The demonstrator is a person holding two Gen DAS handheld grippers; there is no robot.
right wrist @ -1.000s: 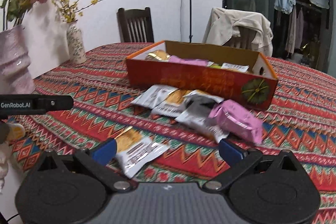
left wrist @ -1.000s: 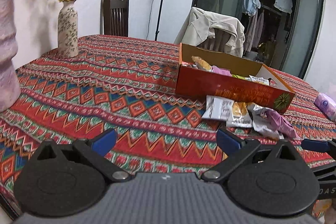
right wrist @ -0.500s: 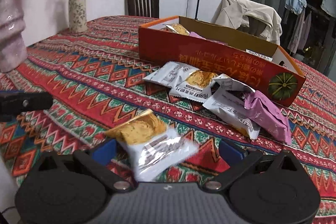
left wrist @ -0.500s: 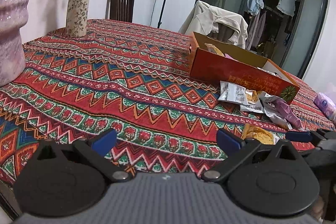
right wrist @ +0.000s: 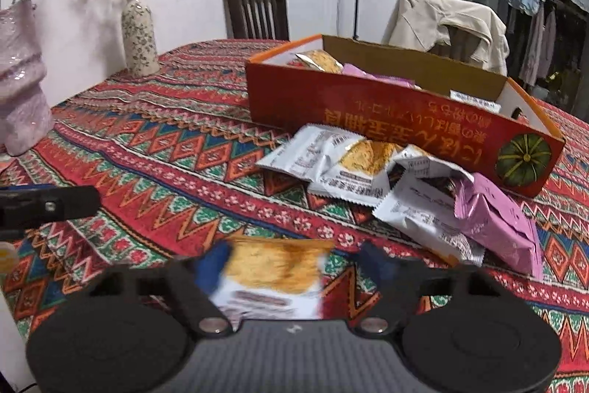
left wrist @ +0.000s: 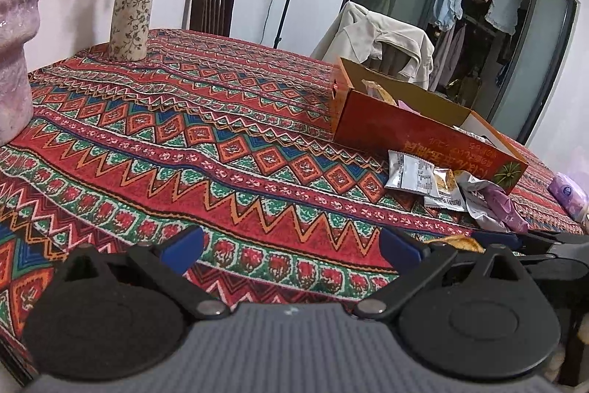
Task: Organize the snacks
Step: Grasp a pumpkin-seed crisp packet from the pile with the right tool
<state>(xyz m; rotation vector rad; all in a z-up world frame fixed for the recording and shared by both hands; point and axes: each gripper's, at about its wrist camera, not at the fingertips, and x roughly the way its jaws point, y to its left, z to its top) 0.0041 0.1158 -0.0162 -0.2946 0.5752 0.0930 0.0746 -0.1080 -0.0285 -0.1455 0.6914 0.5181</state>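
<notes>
An orange cardboard box (right wrist: 386, 109) with several snack packets inside stands on the patterned tablecloth; it also shows in the left wrist view (left wrist: 416, 131). A pile of white and pink packets (right wrist: 397, 186) lies in front of it. A yellow-and-white snack packet (right wrist: 274, 273) lies between the fingers of my right gripper (right wrist: 292, 262); the fingers are closing in, blurred, and whether they grip it is unclear. My left gripper (left wrist: 291, 244) is open and empty over the cloth, left of the right gripper (left wrist: 530, 242).
A floral vase (left wrist: 130, 11) and a pink vase (left wrist: 14, 35) stand on the table's left side. Chairs stand behind the table, one with a beige jacket (right wrist: 445, 21). A purple tissue pack (left wrist: 568, 196) lies at the far right.
My right gripper has moved down onto the yellow-and-white packet and its fingers have narrowed around it. My left gripper has swung left and lower over the cloth.
</notes>
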